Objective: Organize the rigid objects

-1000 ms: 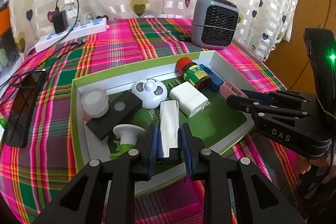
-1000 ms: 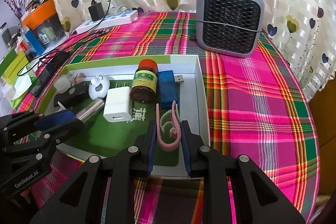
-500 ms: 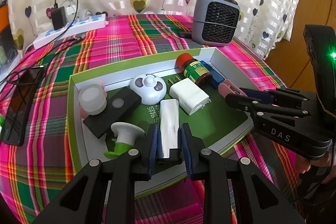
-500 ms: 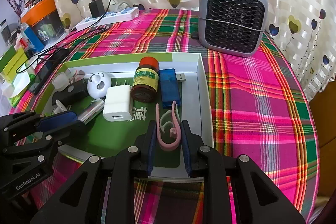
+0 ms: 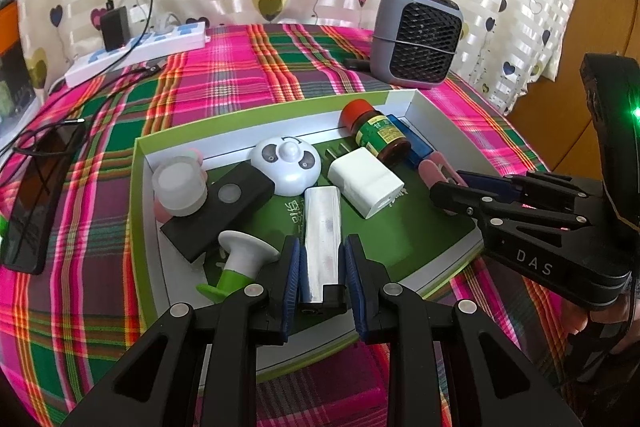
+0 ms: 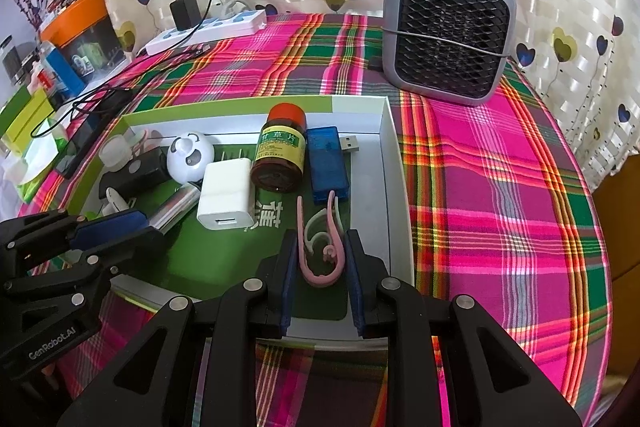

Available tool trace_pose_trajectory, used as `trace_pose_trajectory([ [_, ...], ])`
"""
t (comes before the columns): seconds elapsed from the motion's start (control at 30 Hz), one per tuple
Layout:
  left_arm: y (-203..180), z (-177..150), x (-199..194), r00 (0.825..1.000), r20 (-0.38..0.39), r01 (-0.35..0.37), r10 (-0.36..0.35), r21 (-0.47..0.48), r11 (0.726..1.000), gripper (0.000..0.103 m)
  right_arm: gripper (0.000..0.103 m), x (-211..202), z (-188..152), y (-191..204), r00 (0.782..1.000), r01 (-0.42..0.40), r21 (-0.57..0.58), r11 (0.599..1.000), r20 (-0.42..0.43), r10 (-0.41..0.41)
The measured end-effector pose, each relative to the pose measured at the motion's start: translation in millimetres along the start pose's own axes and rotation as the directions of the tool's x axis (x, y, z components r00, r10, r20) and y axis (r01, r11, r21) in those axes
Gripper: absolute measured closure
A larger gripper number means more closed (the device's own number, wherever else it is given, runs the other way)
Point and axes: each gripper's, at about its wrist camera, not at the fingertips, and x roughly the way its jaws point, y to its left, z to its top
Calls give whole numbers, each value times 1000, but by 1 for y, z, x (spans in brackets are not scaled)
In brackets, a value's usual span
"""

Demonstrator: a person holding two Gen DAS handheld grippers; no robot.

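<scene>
Seemingly the sorting is almost finished: the green-rimmed box (image 6: 394, 163) already holds the brown pill bottle (image 6: 280, 151), white charger (image 6: 226, 197), blue USB stick (image 6: 328, 165), panda gadget (image 5: 286, 165) and black block (image 5: 224, 205), with nothing loose nearby on the plaid cloth. The left gripper (image 5: 322, 277) pinches a glossy silver bar (image 5: 322, 239) low over the box floor; the right gripper (image 6: 320, 269) pinches a thin pink clip (image 6: 320, 247) by the right wall; both await release

The right claw (image 5: 448, 187) has "DAS" on its side. The left claw (image 6: 120, 227) says "GenRobot.AI". The brown medicine bottle (image 6: 280, 155) has a green label with Chinese words, perhaps "甘草片".
</scene>
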Motion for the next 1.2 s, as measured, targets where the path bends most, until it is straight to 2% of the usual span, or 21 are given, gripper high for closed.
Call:
trace_pose_trajectory([
  [0.4, 0, 0, 0, 1000, 0, -13, 13, -1, 1000, 78, 79, 0, 0, 0, 1000, -1, -5, 1000, -2, 1],
  [0.53, 2, 0, -1, 1000, -2, -21, 21, -1, 1000, 70, 71, -1, -1, 1, 1000, -9, -7, 1000, 4, 9],
  [0.7, 0, -1, -6, 999, 5, -36, 36, 3, 999, 68, 65, -3, -3, 3, 1000, -17, -1, 1000, 12, 17],
  [0.8, -2, -1, -11, 999, 18, -39, 39, 2, 999, 68, 64, -7, -4, 3, 1000, -17, 7, 1000, 24, 17],
  [1.2, -11, -11, -57, 986, 103, -131, 133, -25, 991, 68, 63, -46, -20, 12, 993, -13, 38, 999, 121, 8],
])
